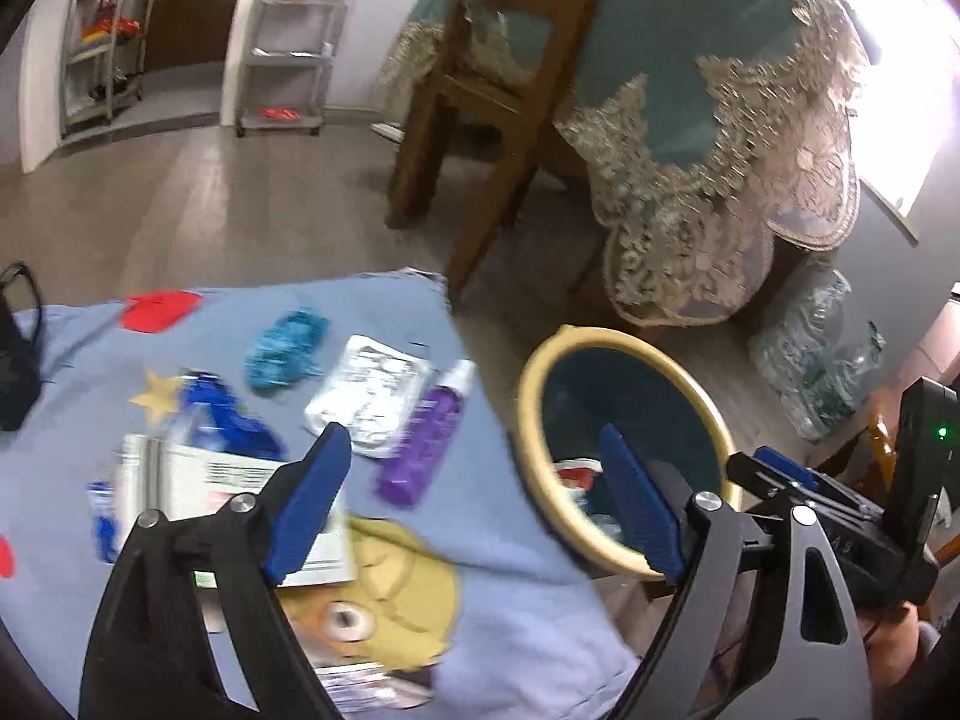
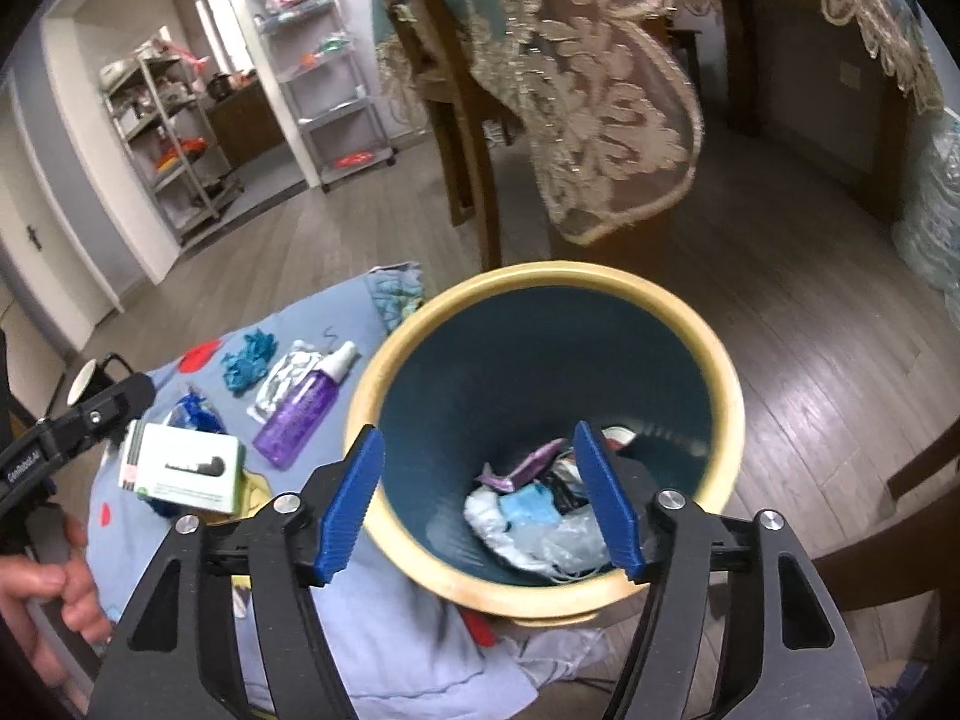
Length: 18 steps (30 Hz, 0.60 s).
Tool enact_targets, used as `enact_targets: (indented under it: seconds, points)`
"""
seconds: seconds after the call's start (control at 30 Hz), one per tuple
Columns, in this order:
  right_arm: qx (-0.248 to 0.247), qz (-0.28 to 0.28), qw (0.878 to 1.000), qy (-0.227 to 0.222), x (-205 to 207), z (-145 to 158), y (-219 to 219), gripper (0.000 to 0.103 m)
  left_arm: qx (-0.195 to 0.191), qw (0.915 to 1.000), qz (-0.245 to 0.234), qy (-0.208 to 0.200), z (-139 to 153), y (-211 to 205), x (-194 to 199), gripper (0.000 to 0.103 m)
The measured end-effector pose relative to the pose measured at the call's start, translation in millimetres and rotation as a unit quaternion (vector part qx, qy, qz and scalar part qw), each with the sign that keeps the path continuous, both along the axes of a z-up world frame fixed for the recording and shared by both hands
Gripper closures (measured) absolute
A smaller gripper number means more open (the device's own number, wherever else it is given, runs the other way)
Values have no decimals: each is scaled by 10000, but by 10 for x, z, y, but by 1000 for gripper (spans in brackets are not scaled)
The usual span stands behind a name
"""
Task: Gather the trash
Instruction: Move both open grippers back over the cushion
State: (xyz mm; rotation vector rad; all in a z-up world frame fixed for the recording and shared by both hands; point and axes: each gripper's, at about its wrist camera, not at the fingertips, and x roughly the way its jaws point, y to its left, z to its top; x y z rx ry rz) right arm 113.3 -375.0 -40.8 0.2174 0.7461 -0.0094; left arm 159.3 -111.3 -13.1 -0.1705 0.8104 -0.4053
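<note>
Trash (image 2: 528,516) lies in the bin (image 2: 735,414) below the right gripper's (image 2: 483,501) spread, empty jaws, so next the left gripper's (image 1: 474,504) equally spread jaws must pinch the purple bottle (image 1: 423,441) just ahead.

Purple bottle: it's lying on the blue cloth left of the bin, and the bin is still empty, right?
Not quite. The purple bottle does lie on the blue cloth left of the bin, but the bin is not empty: the right wrist view shows trash at its bottom.

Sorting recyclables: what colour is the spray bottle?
Purple, with a white cap: spray bottle, clearest in the right wrist view.
</note>
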Motion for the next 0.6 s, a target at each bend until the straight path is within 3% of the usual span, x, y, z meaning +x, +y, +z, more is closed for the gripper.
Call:
enact_targets:
  seconds: [0.4,0.6]
  points:
    - [98,502,9987,41,117,-44,384,30,659,9966,493,70,84,915,-54,18]
    - [55,918,9957,101,183,-37,698,29,722,9948,667,274,27,1256,111,18]
